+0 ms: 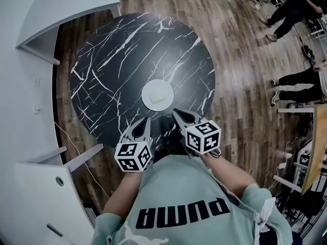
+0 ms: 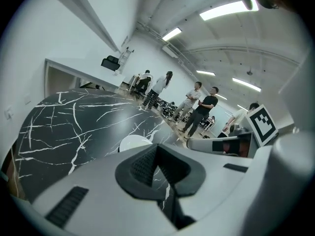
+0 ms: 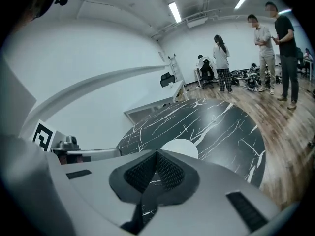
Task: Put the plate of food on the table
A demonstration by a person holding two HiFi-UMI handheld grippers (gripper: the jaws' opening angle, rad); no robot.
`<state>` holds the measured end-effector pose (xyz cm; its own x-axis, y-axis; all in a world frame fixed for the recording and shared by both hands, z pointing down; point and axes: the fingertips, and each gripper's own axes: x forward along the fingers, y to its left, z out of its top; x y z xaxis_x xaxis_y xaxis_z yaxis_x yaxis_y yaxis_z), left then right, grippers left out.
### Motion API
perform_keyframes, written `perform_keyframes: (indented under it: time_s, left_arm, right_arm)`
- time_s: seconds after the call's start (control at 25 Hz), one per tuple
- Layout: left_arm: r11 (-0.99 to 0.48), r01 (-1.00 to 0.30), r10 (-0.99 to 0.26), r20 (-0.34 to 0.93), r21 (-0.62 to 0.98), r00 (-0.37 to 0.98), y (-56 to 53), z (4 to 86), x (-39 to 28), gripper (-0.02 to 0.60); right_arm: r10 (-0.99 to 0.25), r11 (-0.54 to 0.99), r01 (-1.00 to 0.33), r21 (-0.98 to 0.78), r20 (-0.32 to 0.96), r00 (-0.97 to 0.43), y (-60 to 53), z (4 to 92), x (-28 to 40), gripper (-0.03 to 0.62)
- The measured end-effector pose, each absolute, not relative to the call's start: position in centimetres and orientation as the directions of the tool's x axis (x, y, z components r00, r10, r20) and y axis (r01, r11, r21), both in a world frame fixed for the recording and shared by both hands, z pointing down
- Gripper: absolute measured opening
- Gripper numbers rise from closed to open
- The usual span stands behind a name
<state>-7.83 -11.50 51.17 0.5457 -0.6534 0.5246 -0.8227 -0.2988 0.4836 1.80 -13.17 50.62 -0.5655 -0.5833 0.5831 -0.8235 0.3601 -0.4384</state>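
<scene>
A white plate (image 1: 157, 95) with a pale piece of food rests on the round black marble table (image 1: 112, 60), near its front edge. Both grippers hover just short of it, on my side. My left gripper (image 1: 145, 120) is shut with nothing in it, its tips a little to the plate's near left. My right gripper (image 1: 176, 113) is also shut and empty, at the plate's near right. In the left gripper view the plate (image 2: 133, 142) peeks over the joined jaws of the gripper (image 2: 156, 150). The right gripper view shows the plate (image 3: 181, 148) just beyond its gripper (image 3: 156, 155).
White curved counters (image 1: 30, 50) hug the table's left side. Wooden floor (image 1: 240, 60) lies to the right, where people (image 1: 294, 9) stand at the far right. A wooden-topped table (image 1: 317, 147) and chair frames sit at the right edge.
</scene>
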Motion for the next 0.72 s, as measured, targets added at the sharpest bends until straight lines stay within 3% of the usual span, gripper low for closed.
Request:
perform_keyframes:
  time_s: [0.72]
  left_arm:
    - [-0.372,-0.833,-0.740,0.411,0.409,0.532,-2.8,41.4,-5.0,0.008]
  right_arm:
    - [-0.677,0.463,-0.810,-0.359,0.447,-0.585,-4.6,42.1,4.3,0.009]
